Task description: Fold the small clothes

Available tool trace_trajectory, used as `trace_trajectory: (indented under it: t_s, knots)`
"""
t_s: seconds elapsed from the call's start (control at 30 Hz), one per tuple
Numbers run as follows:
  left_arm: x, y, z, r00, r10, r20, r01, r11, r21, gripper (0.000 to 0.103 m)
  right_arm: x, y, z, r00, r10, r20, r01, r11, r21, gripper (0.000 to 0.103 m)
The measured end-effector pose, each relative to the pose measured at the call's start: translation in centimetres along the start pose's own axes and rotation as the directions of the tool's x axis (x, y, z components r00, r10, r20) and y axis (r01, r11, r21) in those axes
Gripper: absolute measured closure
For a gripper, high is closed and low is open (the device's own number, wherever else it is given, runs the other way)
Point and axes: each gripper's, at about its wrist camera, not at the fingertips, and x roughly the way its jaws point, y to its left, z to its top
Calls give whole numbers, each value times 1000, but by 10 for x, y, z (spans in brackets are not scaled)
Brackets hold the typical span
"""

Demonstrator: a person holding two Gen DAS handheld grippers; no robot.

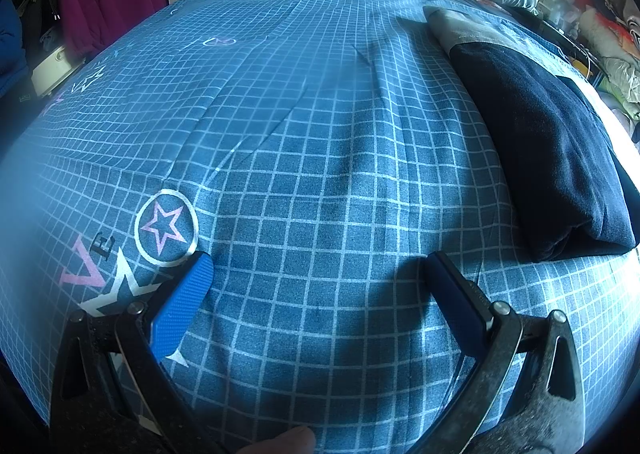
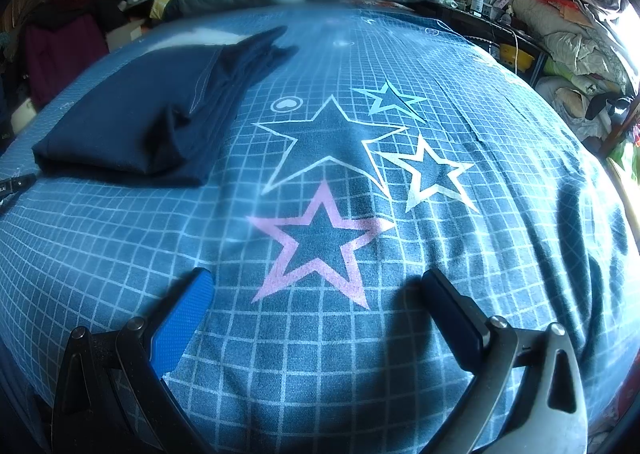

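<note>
Folding looks done on the dark blue cloth (image 2: 132,122), ahead-left of the right gripper (image 2: 316,306); both it and the left gripper (image 1: 316,286) gape wide, empty, needing another piece.

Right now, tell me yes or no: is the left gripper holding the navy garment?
No. The left gripper has its jaws spread wide over bare bedsheet, and the navy garment lies folded off to its right, untouched.

Cluttered bedroom, blue grid-patterned bedsheet (image 2: 320,354)
</note>
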Motion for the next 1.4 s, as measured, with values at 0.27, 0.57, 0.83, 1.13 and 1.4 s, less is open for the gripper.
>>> trace_trajectory:
  t_s: [0.27,0.57,0.83,1.13,1.4]
  knots:
    - [-1,-1,-1,1000,0,0,0,1000,0,0,1,0,2,1000,1,-3,-1,1000,5,0]
    - [-1,0,0,1000,1,0,-1,1000,0,0,-3,-24,3,1000,4,-3,-4,996,88,0]
    - [-1,-1,-1,1000,1,0,-1,1000,0,0,4,-19,4,1000,-16,7,15,999,45,0]
    - [-1,-1,-1,1000,1,0,-1,1000,0,0,5,-20,4,1000,-15,7,14,999,43,0]
    - [-1,-1,-1,1000,2,0,-2,1000,0,0,5,-19,5,1000,-14,7,14,999,44,0]
